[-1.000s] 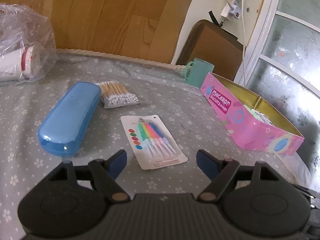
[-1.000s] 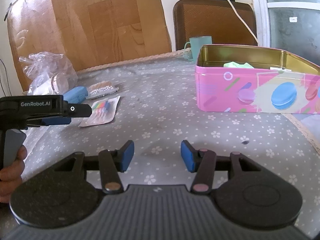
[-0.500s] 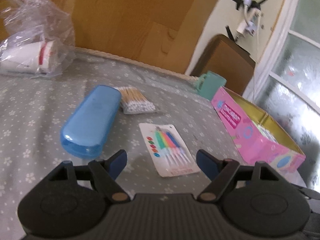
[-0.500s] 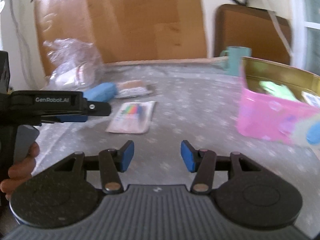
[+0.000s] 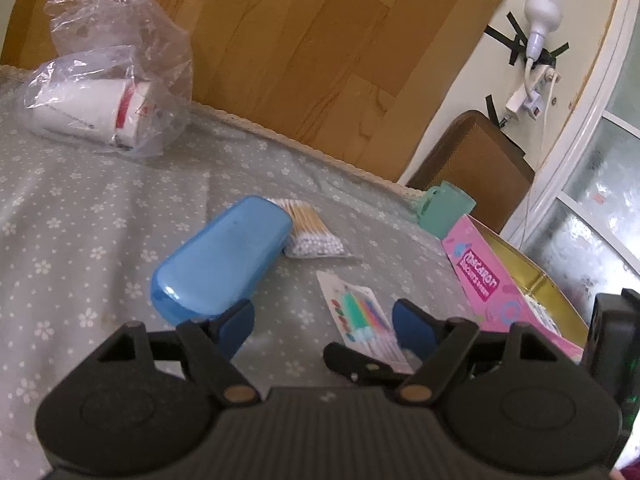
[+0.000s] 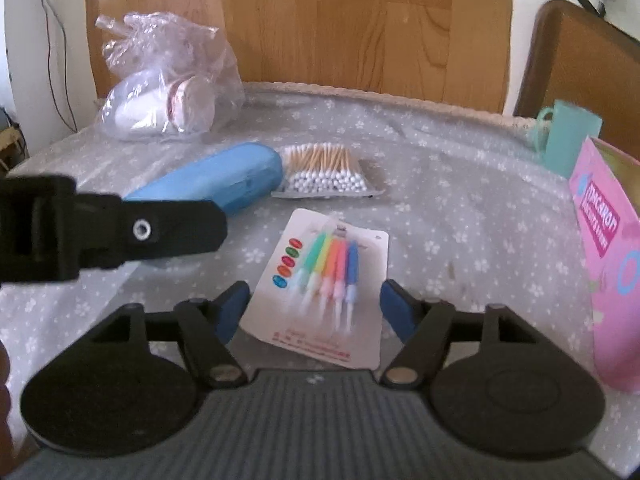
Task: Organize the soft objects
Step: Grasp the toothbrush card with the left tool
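A white card of coloured interdental brushes [image 6: 324, 280] lies flat on the grey flowered tablecloth [image 6: 460, 208]. My right gripper [image 6: 316, 304] hovers just over the card's near end; its jaws are opening and the pads stand clear on either side of it. The left gripper [image 5: 324, 324] is open and empty, its left fingertip close to a blue hard case [image 5: 220, 256]. Beside the case lies a pack of cotton swabs [image 5: 312, 232]. The card [image 5: 360, 312] also shows between the left gripper's fingers, with a black finger of the right gripper [image 5: 360, 360] on it.
A pink macaron tin [image 6: 608, 260] stands open at the right, with a green mug [image 6: 568, 136] behind it. A clear plastic bag of paper cups [image 6: 172, 92] lies at the back left. A wooden board and a brown chair back stand behind the table.
My right gripper has swung left from the pink tin to the brush card, and its jaws have widened. The left gripper has rolled and shifted, with the blue case now nearer its left finger.
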A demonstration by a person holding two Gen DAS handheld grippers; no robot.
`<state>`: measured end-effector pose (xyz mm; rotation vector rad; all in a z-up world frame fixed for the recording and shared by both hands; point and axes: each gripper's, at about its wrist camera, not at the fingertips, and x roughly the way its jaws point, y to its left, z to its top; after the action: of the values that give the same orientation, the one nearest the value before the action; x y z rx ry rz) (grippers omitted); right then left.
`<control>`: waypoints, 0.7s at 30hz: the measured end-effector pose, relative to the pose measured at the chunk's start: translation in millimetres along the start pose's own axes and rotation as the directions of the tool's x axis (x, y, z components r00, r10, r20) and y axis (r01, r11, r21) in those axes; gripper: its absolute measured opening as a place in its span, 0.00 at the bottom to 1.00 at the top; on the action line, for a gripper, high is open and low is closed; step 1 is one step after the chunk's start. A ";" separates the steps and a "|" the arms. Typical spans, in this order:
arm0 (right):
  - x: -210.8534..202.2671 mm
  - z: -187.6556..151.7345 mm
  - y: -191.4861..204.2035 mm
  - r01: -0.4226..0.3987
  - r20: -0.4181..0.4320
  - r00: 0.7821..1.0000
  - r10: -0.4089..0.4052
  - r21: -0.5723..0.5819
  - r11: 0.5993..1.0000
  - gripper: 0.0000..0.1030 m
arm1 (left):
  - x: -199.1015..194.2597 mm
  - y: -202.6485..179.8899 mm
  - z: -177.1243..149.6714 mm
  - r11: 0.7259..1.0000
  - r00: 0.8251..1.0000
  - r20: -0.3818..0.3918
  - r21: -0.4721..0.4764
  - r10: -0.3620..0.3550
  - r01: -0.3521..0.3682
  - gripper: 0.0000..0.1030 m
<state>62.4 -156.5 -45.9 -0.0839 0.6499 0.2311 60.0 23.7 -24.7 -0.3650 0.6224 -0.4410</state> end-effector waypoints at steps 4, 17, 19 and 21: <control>-12.5 -3.0 -6.0 -0.018 -0.003 1.000 0.018 -0.004 1.000 0.56 | 2.0 -3.2 -2.8 1.000 0.999 -0.021 0.015 -0.024 0.025 0.77; -132.9 -109.3 -61.2 0.040 0.120 0.990 -0.074 0.269 0.962 0.56 | 26.6 -69.2 -33.4 0.940 0.900 -0.313 0.056 -0.304 0.337 0.80; -141.4 -118.4 -67.7 0.030 0.140 0.987 -0.075 0.297 0.954 0.56 | 26.8 -91.6 -39.5 0.925 0.871 -0.348 0.030 -0.346 0.379 0.80; -143.1 -122.6 -70.7 0.017 0.158 0.985 -0.070 0.313 0.950 0.56 | 29.7 -113.8 -46.6 0.922 0.858 -0.384 0.044 -0.341 0.385 0.80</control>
<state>-103.3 -270.2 -55.8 0.2228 0.5091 0.0895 20.1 -96.4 -22.5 -0.2857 0.8949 -0.9238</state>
